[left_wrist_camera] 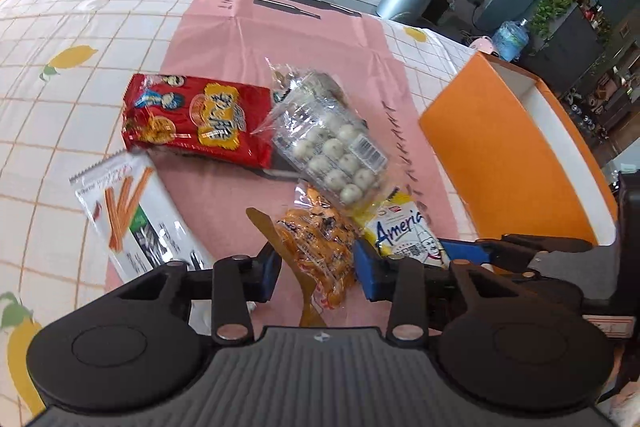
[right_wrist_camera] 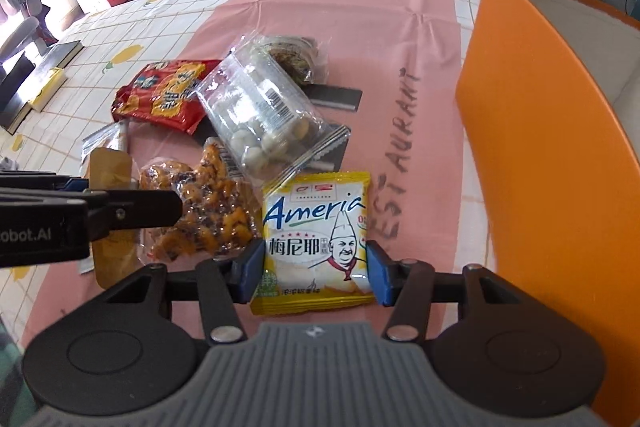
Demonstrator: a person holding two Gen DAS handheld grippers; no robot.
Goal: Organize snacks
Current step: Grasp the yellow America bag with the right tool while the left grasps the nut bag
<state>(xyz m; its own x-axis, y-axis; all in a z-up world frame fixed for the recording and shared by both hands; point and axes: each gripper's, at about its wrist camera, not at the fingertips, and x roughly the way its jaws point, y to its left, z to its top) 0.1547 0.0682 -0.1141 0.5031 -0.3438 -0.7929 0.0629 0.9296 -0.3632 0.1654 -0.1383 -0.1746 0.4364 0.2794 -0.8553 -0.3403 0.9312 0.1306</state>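
Five snack packs lie mid-tabletop. The left gripper (left_wrist_camera: 316,267) pinches the orange bag (left_wrist_camera: 320,247); the right gripper (right_wrist_camera: 312,267) pinches the yellow "Ameria" packet (right_wrist_camera: 316,239). One orange box (right_wrist_camera: 540,147) stands rightward.

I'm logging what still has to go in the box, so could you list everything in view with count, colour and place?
red snack bag: 1, red and yellow, far left on the pink mat
clear pack of white balls: 1, clear, propped on the other packs mid-mat
breadstick bag: 1, white with orange sticks, left edge of the mat
orange snack bag: 1, clear with orange pieces, between the left pads
yellow packet: 1, yellow and white, between the right pads
dark snack pack: 1, clear, behind the white balls
box: 1, orange, right of the mat
pink mat: 1, on the checked tablecloth
left gripper: shut on the orange snack bag
right gripper: shut on the yellow packet
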